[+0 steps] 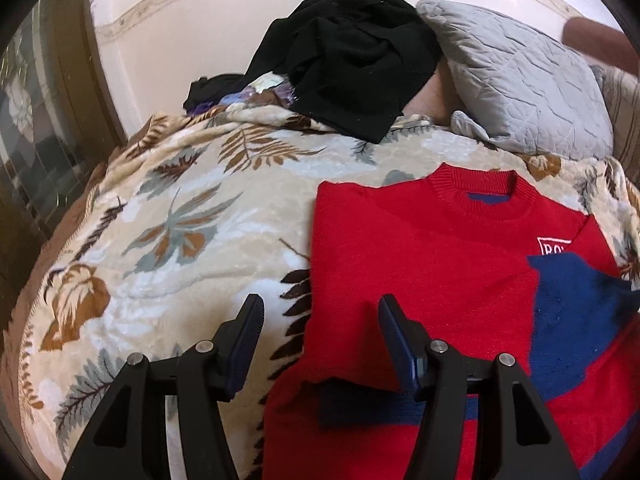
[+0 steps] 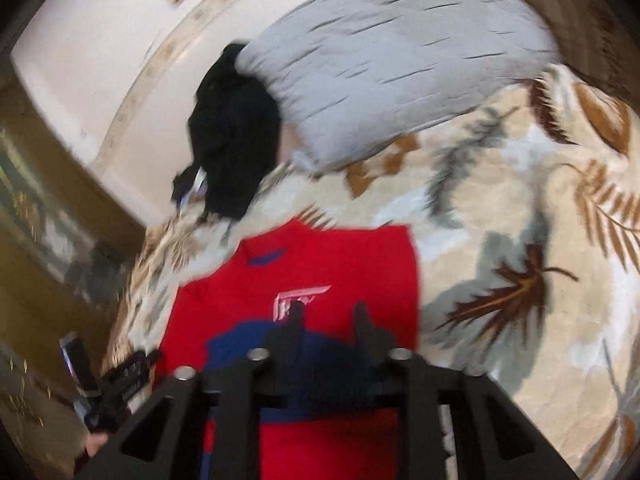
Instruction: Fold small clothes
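Sweater (image 1: pixel 420 248) (red, blue) flat on blanket (image 1: pixel 180 208); sleeves folded inward.

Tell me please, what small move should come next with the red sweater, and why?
Probably lower the open left hand-held gripper to pinch the red sweater at its near left edge. Both sleeves already lie folded across the body, and the left jaws straddle that edge, holding nothing.
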Available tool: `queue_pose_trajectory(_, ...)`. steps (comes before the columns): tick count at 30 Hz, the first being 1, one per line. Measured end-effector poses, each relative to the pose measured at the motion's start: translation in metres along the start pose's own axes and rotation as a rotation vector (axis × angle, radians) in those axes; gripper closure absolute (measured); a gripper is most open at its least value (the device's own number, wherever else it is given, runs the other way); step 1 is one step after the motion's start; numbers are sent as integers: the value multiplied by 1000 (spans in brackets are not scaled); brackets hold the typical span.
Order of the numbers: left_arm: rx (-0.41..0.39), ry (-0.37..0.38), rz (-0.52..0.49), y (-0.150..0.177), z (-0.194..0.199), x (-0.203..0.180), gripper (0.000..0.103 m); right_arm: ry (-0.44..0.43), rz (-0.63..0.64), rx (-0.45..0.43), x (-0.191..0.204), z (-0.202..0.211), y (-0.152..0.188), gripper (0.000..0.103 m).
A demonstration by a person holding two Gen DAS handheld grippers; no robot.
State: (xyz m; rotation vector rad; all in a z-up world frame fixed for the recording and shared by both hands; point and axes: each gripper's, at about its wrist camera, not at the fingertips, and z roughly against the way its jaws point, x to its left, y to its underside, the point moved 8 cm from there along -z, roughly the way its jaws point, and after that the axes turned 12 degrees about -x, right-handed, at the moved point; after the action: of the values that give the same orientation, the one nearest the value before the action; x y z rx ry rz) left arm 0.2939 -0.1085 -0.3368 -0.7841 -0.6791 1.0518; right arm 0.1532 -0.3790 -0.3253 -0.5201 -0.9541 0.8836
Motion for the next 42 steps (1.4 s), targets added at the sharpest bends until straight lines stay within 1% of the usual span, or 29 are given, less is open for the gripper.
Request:
queue_pose_trajectory(1,2,1,0,0,-1,-1,42,-13,18,11,7,-2,6,72)
queue_pose_trajectory(3,35,10,7,5,-7,-4,38,22,32,56,9,-14,22,72)
queue_pose_trajectory(4,87,12,-5,13,-15,-6,35,45,29,107,4,-25,33,72)
queue_pose_trajectory(6,139,11,-34,24,-24,-10,35,90,33,228,-7,-45,58,73)
queue_pose_trajectory(7,120,5,-54,23,-23,-12,35,86,45,225,-8,-47,62,73)
queue_pose_trajectory(8,115,4,-77,20,-21,-13,35,80,47,205,-5,-40,56,73)
queue_pose_trajectory(9,107,11,-92,16,-17,-13,35,75,38,209,-2,-34,53,73)
queue_pose_trajectory(10,90,23,-81,12,-11,-11,35,39,14,192,2,-22,46,72)
queue_pose_trajectory(11,76,33,-65,10,-7,-7,35,0,-7,150,6,-7,40,72)
queue_pose_trajectory(12,58,49,-41,6,0,-2,35,-19,-23,109,6,7,35,68)
queue_pose_trajectory(13,47,65,-27,5,7,2,35,-30,-46,80,5,22,34,49)
queue_pose_trajectory(14,40,75,-21,4,12,4,35,-42,-74,53,2,39,35,20)
queue_pose_trajectory(15,31,85,-17,5,22,9,35,-44,-92,19,0,56,34,15)
queue_pose_trajectory(17,15,95,-19,8,41,17,34,-53,-96,-8,-1,84,42,15)
queue_pose_trajectory(20,13,125,-1,19,75,27,27,-67,-83,54,4,111,67,15)
queue_pose_trajectory(23,27,179,17,48,113,35,26,-71,-69,117,-1,145,108,16)
queue_pose_trajectory(24,47,194,12,65,128,38,26,-64,-75,132,-6,150,121,17)
queue_pose_trajectory(26,92,204,9,93,148,41,26,-18,-110,169,-19,162,149,19)
queue_pose_trajectory(27,123,214,19,109,157,42,26,-1,-124,188,-24,161,159,21)
queue_pose_trajectory(29,177,235,44,131,168,45,26,35,-140,237,-30,162,180,31)
queue_pose_trajectory(30,205,241,70,143,173,46,26,52,-154,261,-32,161,191,32)
queue_pose_trajectory(31,215,244,91,149,176,48,28,60,-170,280,-34,159,199,32)
queue_pose_trajectory(32,223,246,109,156,178,48,31,78,-178,310,-35,155,211,32)
queue_pose_trajectory(34,232,235,119,163,179,49,36,118,-159,338,-36,150,228,32)
queue_pose_trajectory(37,262,258,149,172,179,44,37,137,-172,394,-31,136,250,32)
queue_pose_trajectory(39,276,254,147,178,176,40,36,138,-167,386,-26,129,255,32)
queue_pose_trajectory(40,300,266,155,183,173,37,36,138,-171,382,-26,129,256,33)
queue_pose_trajectory(41,323,286,174,187,172,34,36,124,-185,378,-24,130,256,44)
queue_pose_trajectory(42,333,300,189,191,171,34,36,107,-201,381,-21,133,255,50)
